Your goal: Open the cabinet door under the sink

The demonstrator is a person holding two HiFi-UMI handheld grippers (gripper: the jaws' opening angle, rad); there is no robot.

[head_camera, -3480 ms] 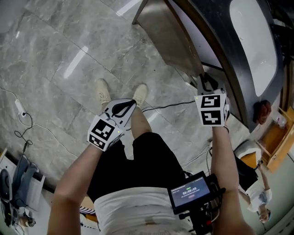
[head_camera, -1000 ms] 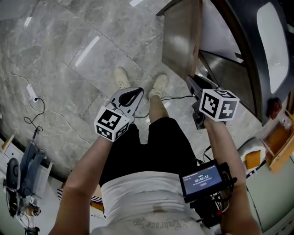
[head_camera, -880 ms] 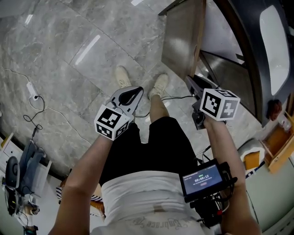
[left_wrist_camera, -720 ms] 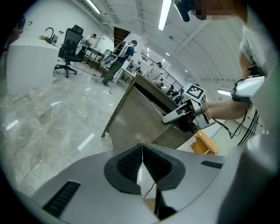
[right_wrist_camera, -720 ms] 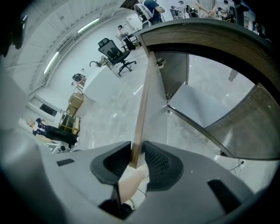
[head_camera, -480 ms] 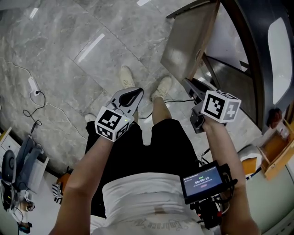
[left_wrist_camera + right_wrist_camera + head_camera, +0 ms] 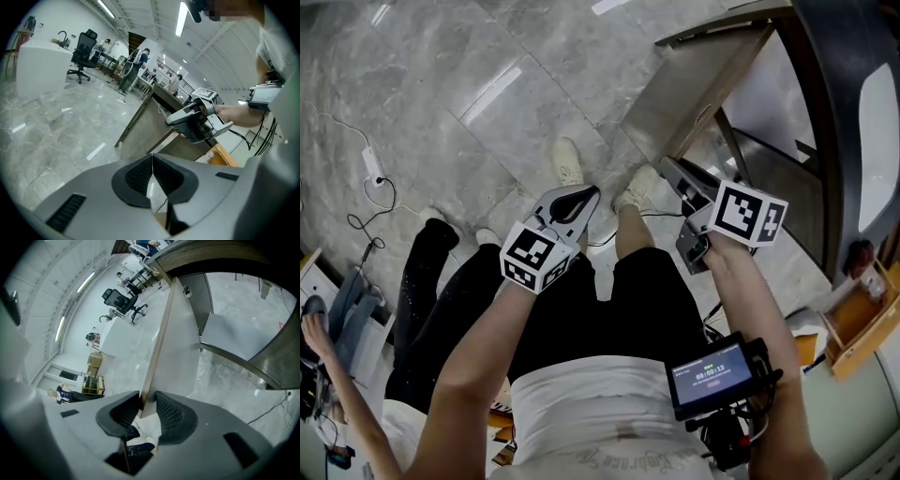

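The grey cabinet door (image 7: 694, 89) under the white sink (image 7: 877, 103) stands swung out over the marble floor. My right gripper (image 7: 673, 173) is at the door's free edge. In the right gripper view the wooden door edge (image 7: 159, 338) runs between the jaws of my right gripper (image 7: 147, 408). Those jaws are opening: the edge lies close to the left pad, with a gap at the right pad. The open cabinet inside (image 7: 234, 333) shows behind the door. My left gripper (image 7: 574, 200) hovers above my feet, shut on nothing, and its jaws meet in the left gripper view (image 7: 151, 176).
A second person in black trousers (image 7: 441, 272) stands close at the left. A cable with a plug (image 7: 370, 169) lies on the floor. A wooden crate (image 7: 853, 328) sits at the right by the dark counter (image 7: 830, 56). A small screen (image 7: 712, 375) hangs at my waist.
The door has swung further out from the cabinet with my right gripper at its edge, and the right jaws have widened. A person in black has come into view at the left.
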